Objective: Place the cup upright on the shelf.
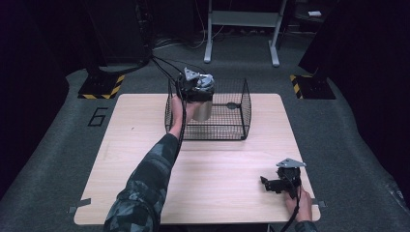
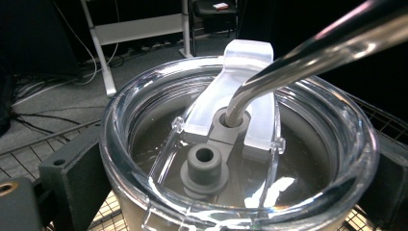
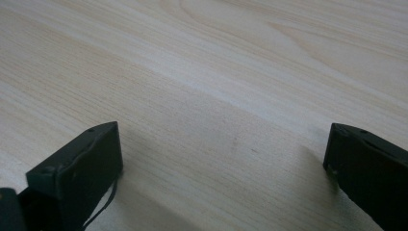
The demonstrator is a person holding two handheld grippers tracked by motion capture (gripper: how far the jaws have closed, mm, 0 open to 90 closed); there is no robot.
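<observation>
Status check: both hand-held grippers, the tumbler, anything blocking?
Left hand-held gripper shut on tumbler, over the wire basket. Clear lid on, metal straw through it. Right hand-held gripper open, low over bare table. Nothing blocking.

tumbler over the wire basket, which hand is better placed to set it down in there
Left. The left gripper already grips the tumbler over the basket; the right gripper sits open and empty near the table's front corner.

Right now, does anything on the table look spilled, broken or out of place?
Nothing stands out. The left gripper holds a lidded tumbler upright over the wire basket, its clear lid seated evenly and a metal straw through the opening. The right gripper rests open on the bare wooden table. No spills visible.
</observation>
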